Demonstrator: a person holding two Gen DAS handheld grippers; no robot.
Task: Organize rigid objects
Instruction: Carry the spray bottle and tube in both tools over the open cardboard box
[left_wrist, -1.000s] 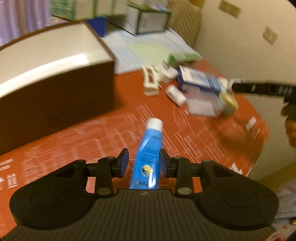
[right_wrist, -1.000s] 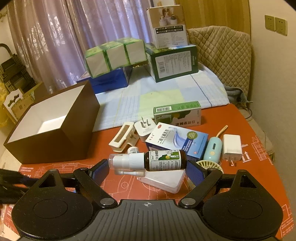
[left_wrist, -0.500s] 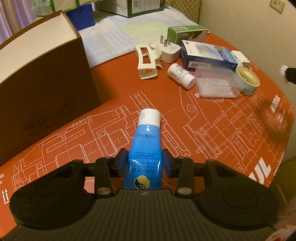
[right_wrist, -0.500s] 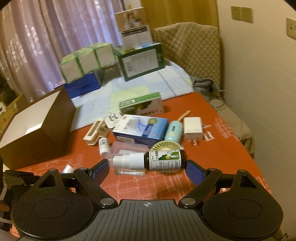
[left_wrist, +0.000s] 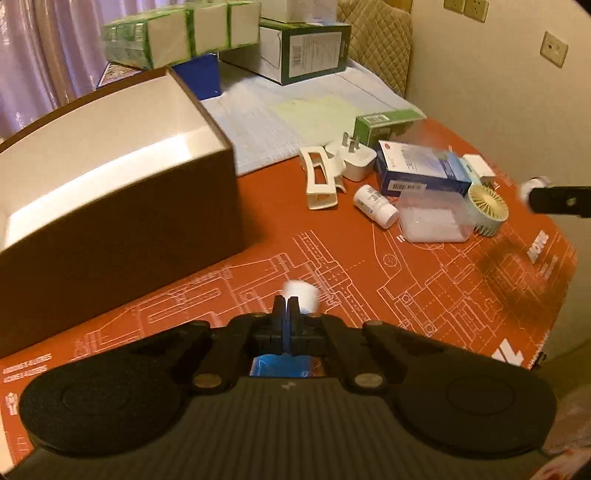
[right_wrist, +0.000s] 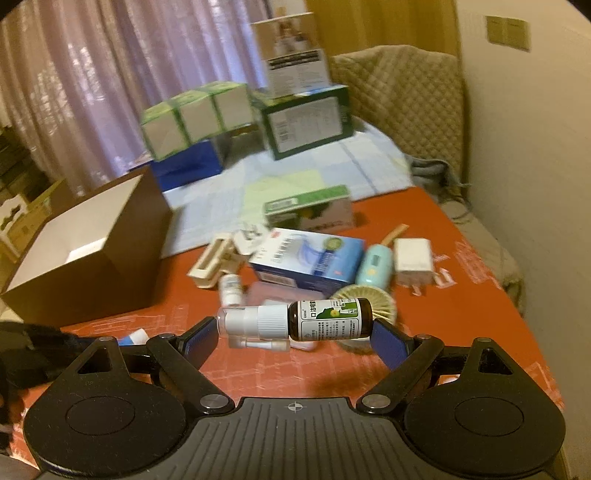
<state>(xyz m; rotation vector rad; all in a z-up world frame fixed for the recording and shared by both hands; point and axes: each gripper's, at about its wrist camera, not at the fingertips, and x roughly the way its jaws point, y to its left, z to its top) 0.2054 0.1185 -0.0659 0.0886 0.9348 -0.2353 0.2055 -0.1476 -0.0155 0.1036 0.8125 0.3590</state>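
Both grippers loaded, box waiting

Left gripper (left_wrist: 285, 314) pinches the blue tube (left_wrist: 279, 365) flat; right gripper (right_wrist: 291, 328) clamps the spray bottle (right_wrist: 295, 321) endwise, both above the mat, presumably bound for the brown box (left_wrist: 122, 236).

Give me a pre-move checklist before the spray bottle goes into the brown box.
1. Right gripper clamps spray bottle end to end: ok.
2. Bottle lifted off the orange mat: ok.
3. Brown box open on top: ok.
4. Left gripper holds the blue tube: cannot tell; jaws look shut.
5. Path to box free: not ok; left gripper sits before it.
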